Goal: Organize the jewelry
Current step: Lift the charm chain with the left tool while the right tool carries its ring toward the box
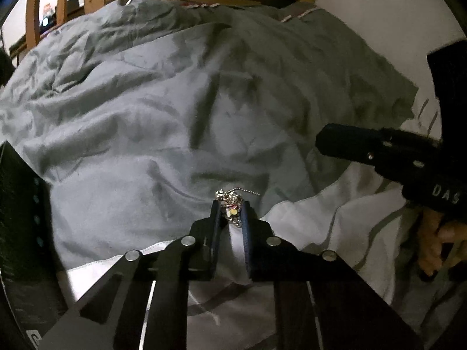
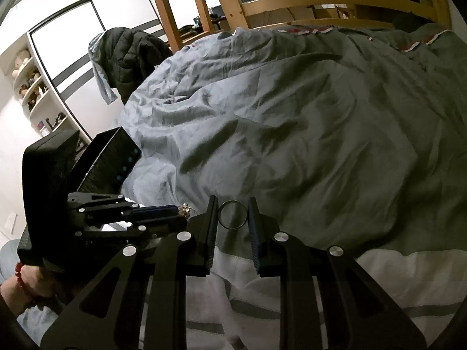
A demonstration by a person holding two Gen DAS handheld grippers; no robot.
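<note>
My left gripper (image 1: 230, 208) is shut on a bunched silver chain necklace (image 1: 230, 201) with a sparkly pendant; a short length of bead chain trails to the right over the grey duvet (image 1: 146, 116). In the right wrist view the left gripper (image 2: 182, 213) comes in from the left with the necklace (image 2: 186, 210) at its tips. My right gripper (image 2: 233, 211) is shut on a dark ring (image 2: 233, 215), held upright between the two pads. In the left wrist view the right gripper (image 1: 321, 141) shows as a dark body at the right, its tips hard to read.
A black box (image 2: 108, 160) with a row of teal dots stands at the left on the bed; it also shows in the left wrist view (image 1: 20, 218). A white striped sheet (image 2: 292, 291) lies below the duvet. A wooden bed frame (image 2: 321, 0) is behind, a dark jacket (image 2: 128, 55) hangs at the left.
</note>
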